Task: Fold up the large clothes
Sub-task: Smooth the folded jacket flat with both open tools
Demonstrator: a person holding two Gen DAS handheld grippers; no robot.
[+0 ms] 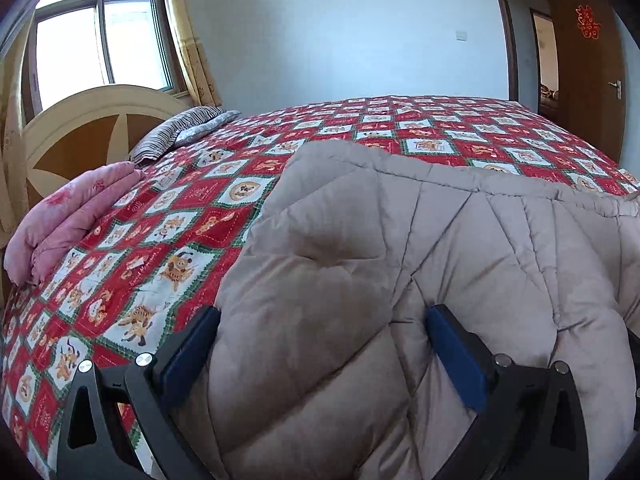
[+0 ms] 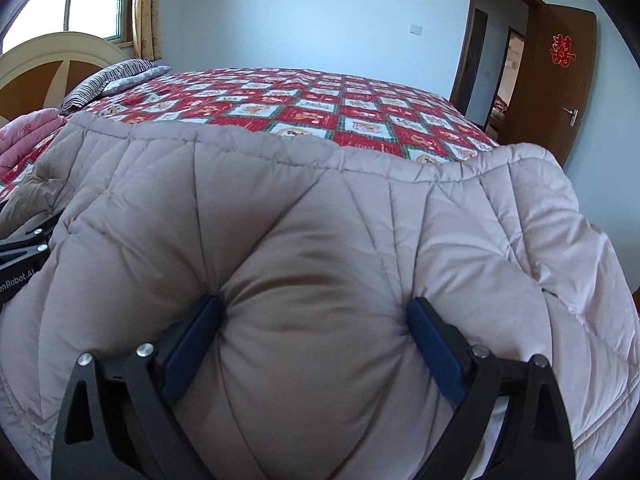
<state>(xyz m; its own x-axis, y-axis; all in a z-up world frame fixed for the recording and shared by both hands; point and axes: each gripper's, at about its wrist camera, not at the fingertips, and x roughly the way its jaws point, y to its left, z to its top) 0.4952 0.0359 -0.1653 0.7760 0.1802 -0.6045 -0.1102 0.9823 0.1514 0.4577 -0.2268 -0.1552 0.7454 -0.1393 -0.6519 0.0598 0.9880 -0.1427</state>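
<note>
Bulging between both sets of blue pads, the beige quilted coat [image 2: 320,240] is filling the lower frames; left claw [image 1: 322,344] and right claw [image 2: 316,332] are gripping its padding above the bed [image 1: 360,128].

Two wrist cameras, close over a bed [image 1: 224,216].
Both face its far wall, sharing the padded coat [image 1: 400,280] and door [image 2: 556,80].

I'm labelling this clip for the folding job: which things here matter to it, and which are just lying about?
In the job: beige padded garment; left claw; right claw, both clamped on its bulk.
Lying about: pink folded quilt; striped pillow; patterned bedspread.
</note>
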